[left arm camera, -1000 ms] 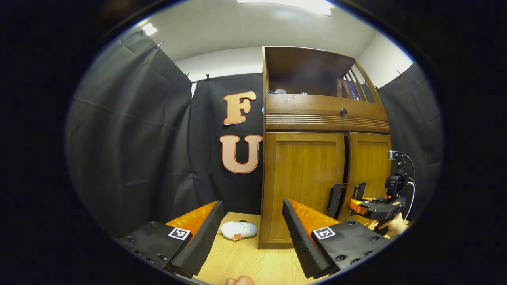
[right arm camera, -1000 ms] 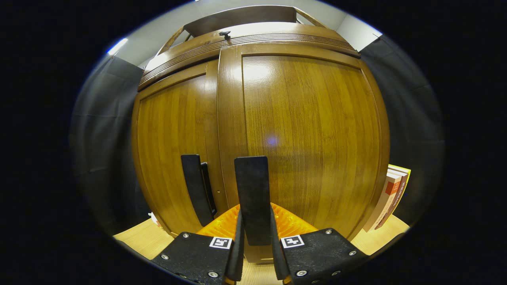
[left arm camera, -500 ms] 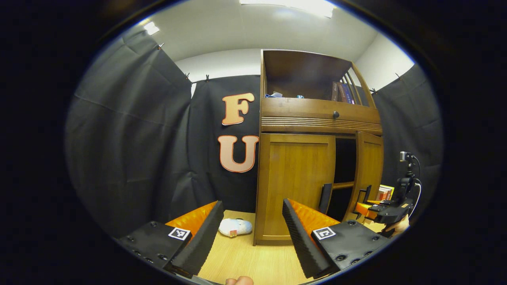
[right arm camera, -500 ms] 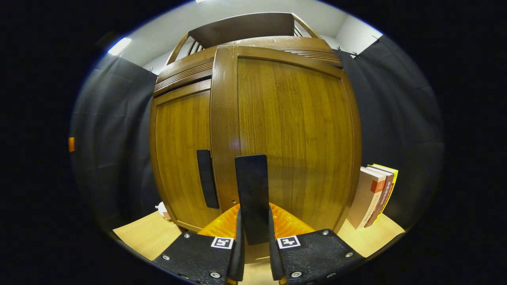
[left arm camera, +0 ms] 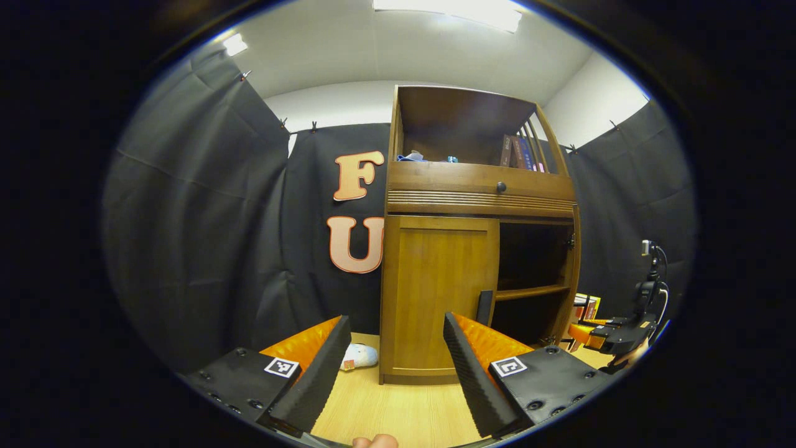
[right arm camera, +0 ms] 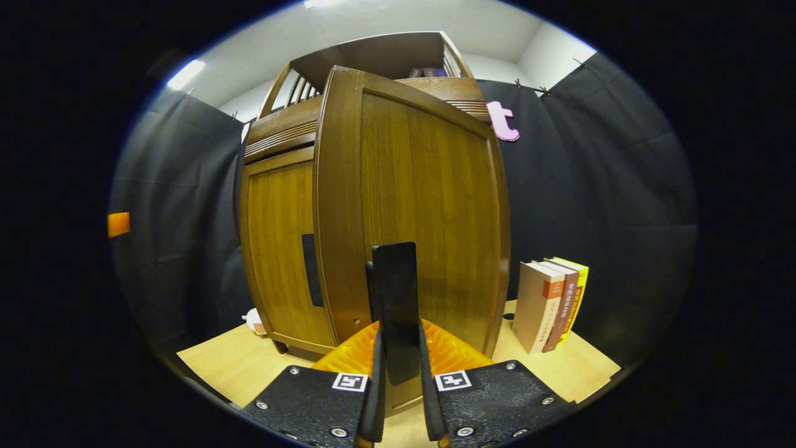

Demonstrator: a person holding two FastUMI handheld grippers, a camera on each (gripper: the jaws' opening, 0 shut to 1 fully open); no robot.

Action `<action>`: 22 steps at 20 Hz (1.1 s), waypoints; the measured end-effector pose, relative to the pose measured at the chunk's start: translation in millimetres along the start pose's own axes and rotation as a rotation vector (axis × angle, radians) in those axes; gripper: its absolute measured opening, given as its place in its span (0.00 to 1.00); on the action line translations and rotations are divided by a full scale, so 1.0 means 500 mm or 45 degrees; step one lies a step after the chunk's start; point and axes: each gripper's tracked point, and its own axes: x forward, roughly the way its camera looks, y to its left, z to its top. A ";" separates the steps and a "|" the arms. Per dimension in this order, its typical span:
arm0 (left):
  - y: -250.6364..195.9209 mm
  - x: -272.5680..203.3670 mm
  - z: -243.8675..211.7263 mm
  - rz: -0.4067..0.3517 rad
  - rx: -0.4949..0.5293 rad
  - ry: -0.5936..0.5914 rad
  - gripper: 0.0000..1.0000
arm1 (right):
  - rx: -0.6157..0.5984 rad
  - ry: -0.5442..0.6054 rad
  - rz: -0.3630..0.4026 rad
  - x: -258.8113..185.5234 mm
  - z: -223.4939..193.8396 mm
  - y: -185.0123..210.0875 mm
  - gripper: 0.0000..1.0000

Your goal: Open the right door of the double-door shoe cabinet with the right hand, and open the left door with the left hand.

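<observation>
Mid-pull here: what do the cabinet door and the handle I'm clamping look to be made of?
Right door: looks like wood or wood veneer with a glossy varnish; vertical grain and soft light sheen show. Handle held in the right claw: a flat, dark, matte bar, possibly painted metal or plastic; the look leaves that open.

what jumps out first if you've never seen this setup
The tall wooden shoe cabinet dominates the middle of the left gripper view: its right half gapes dark, its left door is shut. In the right gripper view, the right tool clamps the right door's handle, with books standing beside the cabinet.
</observation>
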 end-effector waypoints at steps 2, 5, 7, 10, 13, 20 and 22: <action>-0.017 -0.005 0.002 -0.017 0.003 -0.001 0.93 | -0.006 -0.002 -0.030 -0.022 0.001 -0.027 0.22; -0.044 -0.011 0.003 -0.046 0.006 -0.003 0.96 | -0.026 -0.007 -0.088 -0.050 0.006 -0.068 0.13; -0.059 -0.012 0.004 -0.060 0.008 0.002 0.93 | -0.034 -0.009 -0.116 -0.063 0.007 -0.096 0.15; -0.079 -0.011 0.007 -0.076 0.010 0.004 0.93 | -0.039 -0.017 -0.159 -0.092 0.011 -0.141 0.17; -0.100 -0.006 0.009 -0.089 0.014 0.007 0.93 | -0.072 -0.023 -0.232 -0.112 0.013 -0.195 0.06; -0.115 -0.003 0.007 -0.101 0.026 0.022 1.00 | -0.038 -0.037 -0.246 -0.125 0.020 -0.285 0.00; -0.119 -0.002 0.006 -0.103 0.029 0.026 1.00 | -0.035 -0.035 -0.227 -0.128 0.021 -0.295 0.05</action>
